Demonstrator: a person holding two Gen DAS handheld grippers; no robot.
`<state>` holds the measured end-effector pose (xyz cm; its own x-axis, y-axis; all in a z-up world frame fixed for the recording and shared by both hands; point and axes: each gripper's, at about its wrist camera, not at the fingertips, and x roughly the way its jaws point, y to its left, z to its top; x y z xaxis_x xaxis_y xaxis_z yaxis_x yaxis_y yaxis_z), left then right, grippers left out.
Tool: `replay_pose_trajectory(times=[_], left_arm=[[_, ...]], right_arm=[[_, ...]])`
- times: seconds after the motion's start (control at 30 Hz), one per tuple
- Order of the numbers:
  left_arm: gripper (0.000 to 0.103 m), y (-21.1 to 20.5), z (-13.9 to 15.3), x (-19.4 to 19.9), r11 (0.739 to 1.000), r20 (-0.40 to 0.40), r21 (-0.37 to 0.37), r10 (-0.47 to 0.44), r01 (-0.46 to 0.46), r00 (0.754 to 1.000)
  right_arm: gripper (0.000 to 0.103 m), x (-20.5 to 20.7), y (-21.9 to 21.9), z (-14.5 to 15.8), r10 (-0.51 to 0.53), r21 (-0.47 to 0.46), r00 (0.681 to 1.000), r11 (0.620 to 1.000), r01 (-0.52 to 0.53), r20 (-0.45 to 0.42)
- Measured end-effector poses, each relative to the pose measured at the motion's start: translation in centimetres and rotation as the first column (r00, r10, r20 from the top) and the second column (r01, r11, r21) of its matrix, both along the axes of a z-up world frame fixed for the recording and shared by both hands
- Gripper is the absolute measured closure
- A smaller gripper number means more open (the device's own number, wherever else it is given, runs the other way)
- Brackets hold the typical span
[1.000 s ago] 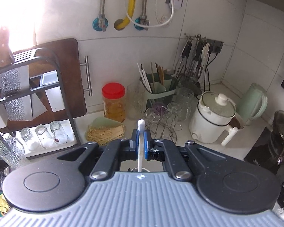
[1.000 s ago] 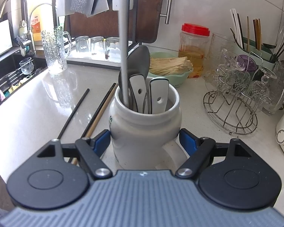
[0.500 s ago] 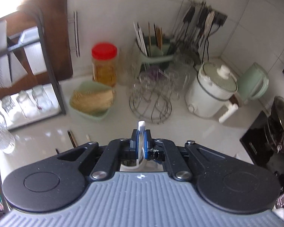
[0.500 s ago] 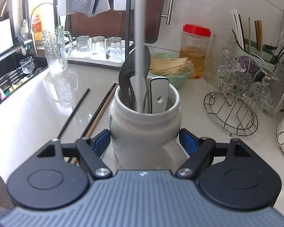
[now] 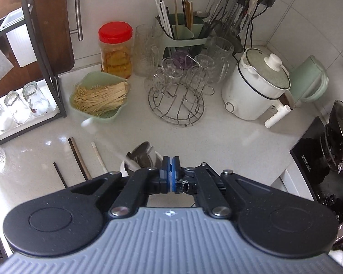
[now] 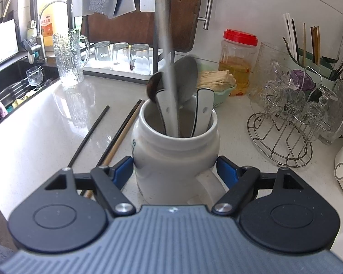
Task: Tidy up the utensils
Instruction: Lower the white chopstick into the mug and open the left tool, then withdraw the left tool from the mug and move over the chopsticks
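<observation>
- Right gripper [image 6: 175, 171]: held low and level at counter height, jaws spread wide around the white ceramic jar [image 6: 175, 150]. Blue pads [image 6: 123, 171] sit against the jar's sides; grip reads as clamped on the jar.
- Left gripper [image 5: 170, 174]: poised above the same jar [image 5: 123, 167], tilted to look down on the counter [image 5: 217, 137]. Its blue pads are pressed together; nothing visible between them.
- Jar contents, right wrist view: one long pale utensil [image 6: 169, 77], motion-blurred, its lower end inside the jar mouth and leaning up toward the far side; two white-handled utensils [image 6: 204, 111]; two dark spoon bowls [image 6: 186, 80] rising above the rim.
- Whether the blurred utensil is touching anything at its upper end: cannot tell.
- Loose on the counter left of the jar: three chopsticks [image 6: 89, 134] visible in the right wrist view, two dark, one wood-toned.
- Green bowl [image 5: 80, 105], far left of centre: holds a pile of pale thin sticks.
- Red-lidded plastic jar [image 5: 115, 50] behind the bowl: amber contents.
- Wire rack [image 5: 178, 105], far centre: clear glass cups hung on it.
- Green caddy [image 5: 183, 38] at the wall: upright chopsticks, white and brown.
- White cooker [image 5: 253, 91] with lid on, far right.
- Three upturned glasses [image 6: 121, 56] on the tray at far left.
</observation>
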<state>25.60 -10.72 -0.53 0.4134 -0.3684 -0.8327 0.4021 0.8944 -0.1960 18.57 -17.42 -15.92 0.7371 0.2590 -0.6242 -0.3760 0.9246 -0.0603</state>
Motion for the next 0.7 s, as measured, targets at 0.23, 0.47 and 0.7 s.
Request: replay_pose_trajectory(times=[0.23, 0.47, 0.7], left_arm=[[0.101, 0.6, -0.2, -0.1, 0.999, -0.003, 0.002, 0.045, -0.045, 0.999], [0.096, 2.0, 0.0, -0.5, 0.993, 0.004, 0.022, 0.118, -0.118, 0.993], [0.07, 3.8, -0.4, -1.8, 0.981, 0.011, 0.012, 0.192, -0.192, 0.981]], right_arm=[[0.021, 0.0, 0.0, 0.0, 0.003, 0.0, 1.0, 1.0, -0.003, 0.002], [0.022, 0.0, -0.3, 0.0, 0.006, 0.009, 1.0, 1.0, -0.006, -0.004], [0.021, 0.0, -0.1, 0.0, 0.004, 0.008, 1.0, 1.0, -0.004, -0.006]])
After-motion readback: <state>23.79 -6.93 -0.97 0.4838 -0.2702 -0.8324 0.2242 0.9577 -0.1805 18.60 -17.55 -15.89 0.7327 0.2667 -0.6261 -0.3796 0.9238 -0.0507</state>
